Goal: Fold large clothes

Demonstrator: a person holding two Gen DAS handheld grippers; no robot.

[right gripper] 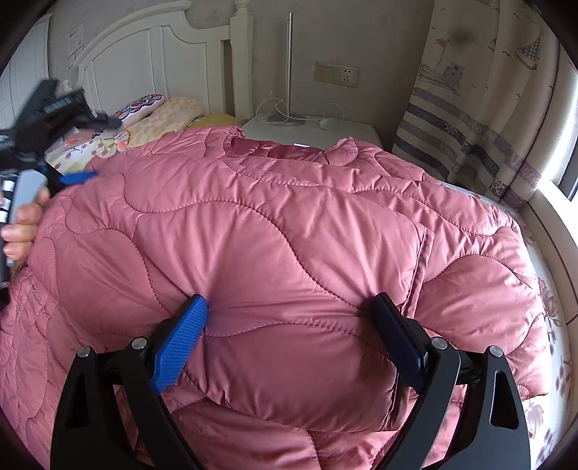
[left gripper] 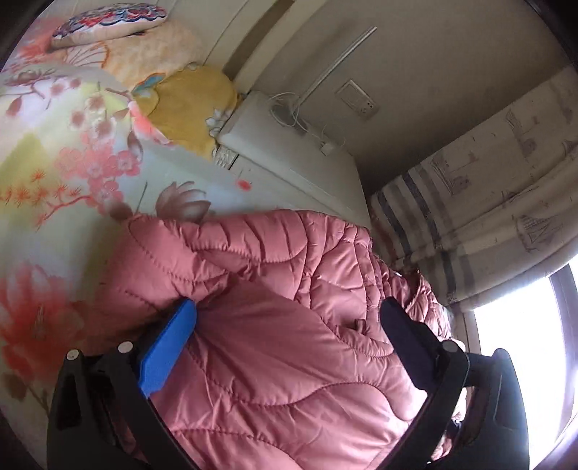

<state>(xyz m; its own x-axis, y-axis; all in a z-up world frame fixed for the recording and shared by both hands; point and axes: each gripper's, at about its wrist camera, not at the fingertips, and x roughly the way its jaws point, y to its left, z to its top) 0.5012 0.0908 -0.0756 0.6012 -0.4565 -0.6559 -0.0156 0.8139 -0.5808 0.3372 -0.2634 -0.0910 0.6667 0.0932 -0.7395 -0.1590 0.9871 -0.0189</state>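
Note:
A large pink quilted coat (right gripper: pixel 281 224) lies spread across the bed; it also fills the lower half of the left wrist view (left gripper: pixel 281 318). My left gripper (left gripper: pixel 289 314) is open, its blue and dark fingers wide apart with a puffy fold of the coat bulging between them. It shows in the right wrist view (right gripper: pixel 72 173) at the coat's far left edge, held by a hand. My right gripper (right gripper: pixel 292 307) is open, its fingers spread over the coat's near part, pressing into the padding.
The bed has a floral sheet (left gripper: pixel 54 162) with pillows (left gripper: pixel 108 21) by a white headboard (right gripper: pixel 144 58). A white nightstand (right gripper: pixel 325 126) with a lamp pole and cables stands by the wall. A patterned curtain (right gripper: pixel 487 108) and a window lie at the right.

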